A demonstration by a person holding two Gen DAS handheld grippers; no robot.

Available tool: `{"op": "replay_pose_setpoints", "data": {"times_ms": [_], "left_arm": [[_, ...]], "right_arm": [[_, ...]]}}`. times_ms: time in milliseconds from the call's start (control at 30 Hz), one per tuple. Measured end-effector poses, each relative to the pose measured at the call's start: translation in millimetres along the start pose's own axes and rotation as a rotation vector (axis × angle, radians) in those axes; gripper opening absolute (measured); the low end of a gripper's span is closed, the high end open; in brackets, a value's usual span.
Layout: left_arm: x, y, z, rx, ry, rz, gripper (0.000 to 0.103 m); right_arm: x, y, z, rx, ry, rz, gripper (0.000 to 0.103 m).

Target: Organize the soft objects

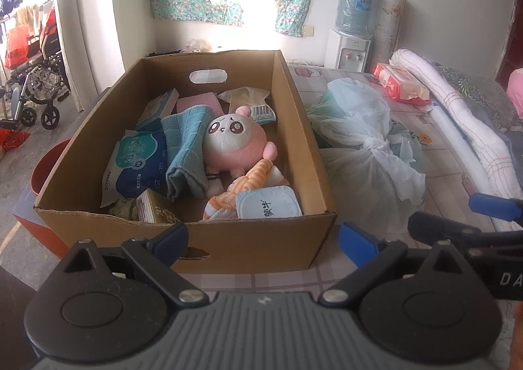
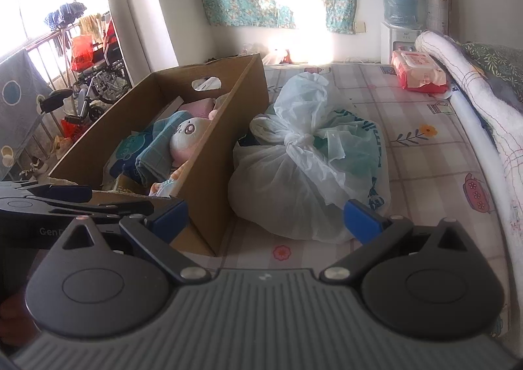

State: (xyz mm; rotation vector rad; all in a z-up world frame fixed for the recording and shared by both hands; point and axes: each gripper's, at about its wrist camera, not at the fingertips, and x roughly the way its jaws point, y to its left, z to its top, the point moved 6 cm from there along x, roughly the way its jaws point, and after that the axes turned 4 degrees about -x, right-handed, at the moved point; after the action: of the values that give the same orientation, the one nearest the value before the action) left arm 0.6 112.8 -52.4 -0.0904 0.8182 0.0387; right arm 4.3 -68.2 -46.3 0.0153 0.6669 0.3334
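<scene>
Left wrist view: left hand-held gripper [image 1: 263, 241] spread wide, empty, just before the cardboard box [image 1: 248, 239] on the bed [image 1: 434, 128]. Inside the box, striped cloth [image 1: 251, 180], teal towel [image 1: 186, 154], pink plush toy [image 1: 232, 144]. Right of the box, right hand-held gripper [image 2: 264, 219] spread, empty, before a knotted plastic bag [image 2: 294, 180].

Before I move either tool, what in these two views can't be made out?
- Tied plastic bag, both views: contents only vague shapes through the film.
- Cardboard box, right wrist view: its near wall hides most of the pink plush toy and the floor; left wrist view: the lower layer is buried under a teal cloth and packets.
- Window, both views: blown out by glare.
- Water dispenser label: too small.
</scene>
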Motion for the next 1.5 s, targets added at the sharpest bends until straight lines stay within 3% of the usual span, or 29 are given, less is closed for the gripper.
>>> {"op": "replay_pose_setpoints", "data": {"times_ms": [700, 1500], "left_arm": [[4, 30, -8, -0.093, 0.036, 0.026, 0.099], [7, 38, -14, -0.107, 0.066, 0.037, 0.099]], "right_arm": [[23, 19, -1, -0.056, 0.072, -0.010, 0.102], [33, 25, -5, -0.053, 0.114, 0.000, 0.102]]}}
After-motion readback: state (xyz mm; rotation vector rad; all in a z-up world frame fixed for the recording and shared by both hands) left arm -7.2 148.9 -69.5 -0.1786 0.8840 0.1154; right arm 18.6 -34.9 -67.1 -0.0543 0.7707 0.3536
